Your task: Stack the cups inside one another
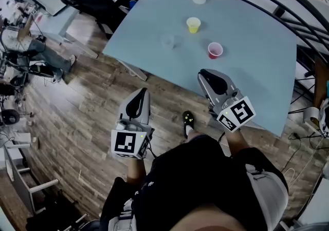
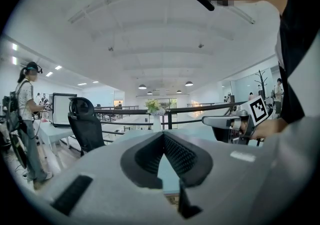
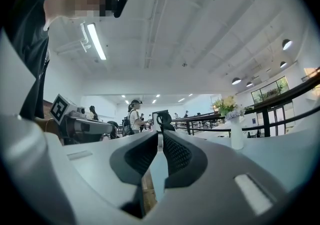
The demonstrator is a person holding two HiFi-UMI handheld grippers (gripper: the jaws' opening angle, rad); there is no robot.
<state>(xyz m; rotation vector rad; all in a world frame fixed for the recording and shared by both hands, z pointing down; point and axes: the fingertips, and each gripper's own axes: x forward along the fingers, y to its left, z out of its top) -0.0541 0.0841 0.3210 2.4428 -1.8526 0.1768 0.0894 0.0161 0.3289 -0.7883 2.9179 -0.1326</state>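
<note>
3 cups stand upright, mouths up, on the table (image 1: pixel 257 71). the pink cup (image 1: pixel 215 50) is nearest, at 12 o'clock from the right gripper (image 1: pixel 204 75) and near it. the yellow cup (image 1: pixel 193 24) lies farther off at 11. a faint clear cup (image 1: pixel 168 41) sits at 1 o'clock from the left gripper (image 1: pixel 141 95), well apart, past the table edge. the left jaws meet at the tips, empty. the right jaws stand a crack apart, empty. likely the right takes the pink cup.
</note>
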